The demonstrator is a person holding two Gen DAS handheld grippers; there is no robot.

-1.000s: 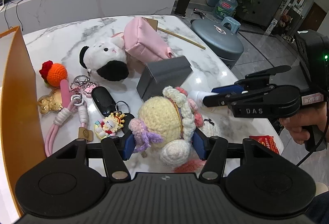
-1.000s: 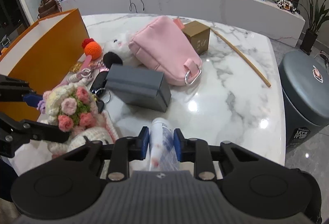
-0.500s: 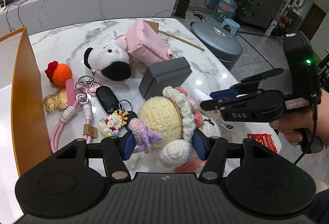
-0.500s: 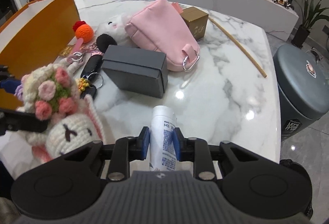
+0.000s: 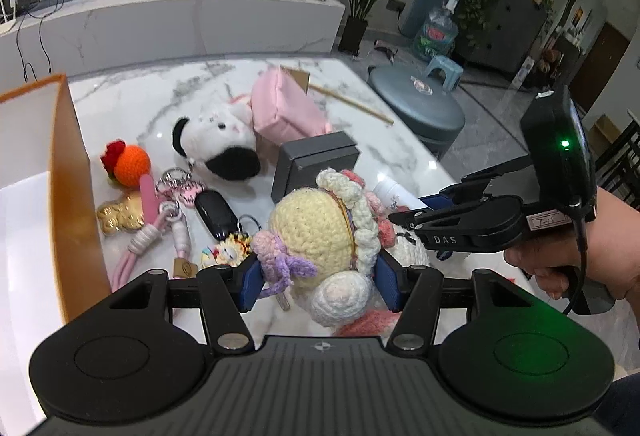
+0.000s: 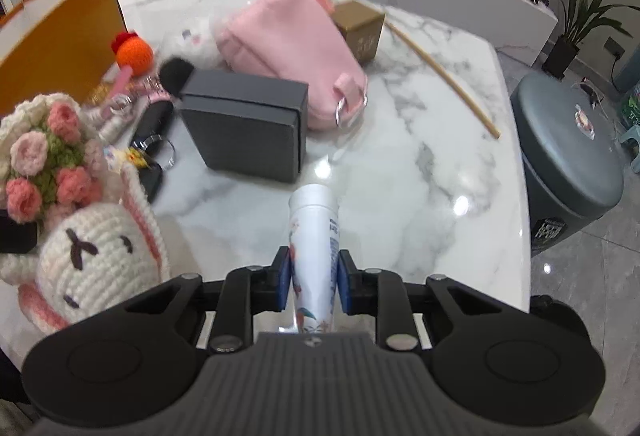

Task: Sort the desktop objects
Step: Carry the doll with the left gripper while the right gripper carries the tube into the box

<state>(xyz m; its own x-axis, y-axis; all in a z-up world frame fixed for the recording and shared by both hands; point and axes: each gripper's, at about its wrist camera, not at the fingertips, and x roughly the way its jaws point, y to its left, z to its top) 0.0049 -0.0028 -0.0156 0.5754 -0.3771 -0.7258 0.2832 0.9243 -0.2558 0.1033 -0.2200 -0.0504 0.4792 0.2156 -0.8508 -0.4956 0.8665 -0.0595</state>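
Left gripper [image 5: 316, 272]: fingers [image 5: 250, 282] clamped on crocheted doll [image 5: 320, 228], held above the desk [image 5: 132, 103]. Right gripper [image 6: 313, 280]: fingers [image 6: 283, 282] pinching white tube [image 6: 314, 236], cap pointing forward. Ahead of both: grey box [image 6: 244, 123], then pink pouch [image 6: 288, 47]. Orange box [image 5: 68, 171] far left of the left fingers.

orange box [image 5: 68, 171] cut off left, pink pouch [image 6: 288, 47] blurred

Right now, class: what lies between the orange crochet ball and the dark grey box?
The black-and-white plush lies between the orange crochet ball and dark grey box, in the left wrist view.
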